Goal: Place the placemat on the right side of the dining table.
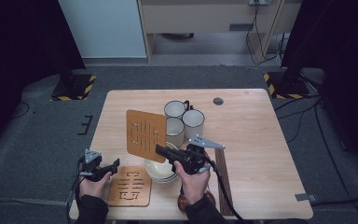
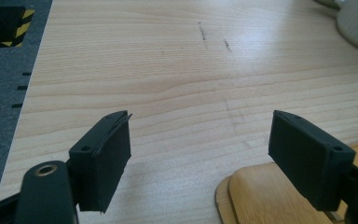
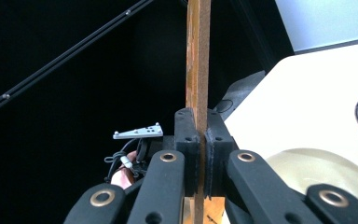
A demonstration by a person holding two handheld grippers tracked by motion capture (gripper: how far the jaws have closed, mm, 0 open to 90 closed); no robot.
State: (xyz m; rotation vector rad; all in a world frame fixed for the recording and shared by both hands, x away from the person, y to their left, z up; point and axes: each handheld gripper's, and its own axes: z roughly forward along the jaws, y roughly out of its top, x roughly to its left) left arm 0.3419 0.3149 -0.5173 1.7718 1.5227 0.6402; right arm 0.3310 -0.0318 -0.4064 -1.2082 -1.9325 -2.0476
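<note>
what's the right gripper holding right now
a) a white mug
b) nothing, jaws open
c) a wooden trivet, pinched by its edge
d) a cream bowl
c: in the right gripper view the right gripper has its jaws clamped on the thin edge of the wooden trivet, and in the high view the trivet is lifted above the table.

your held wooden mat [image 1: 144,135]: flat square board, rounded corners, cut-out slot pattern through middle. lifted off table, standing near upright, tilted, broad face toward you in high view. lower right edge clamped; right gripper view shows it edge-on [image 3: 198,60], thin vertical strip between pads. sits over table's middle-left, in front of white mugs. second wooden mat [image 1: 129,186]: same make, lying flat at near edge of table, just left of bowls.
</note>
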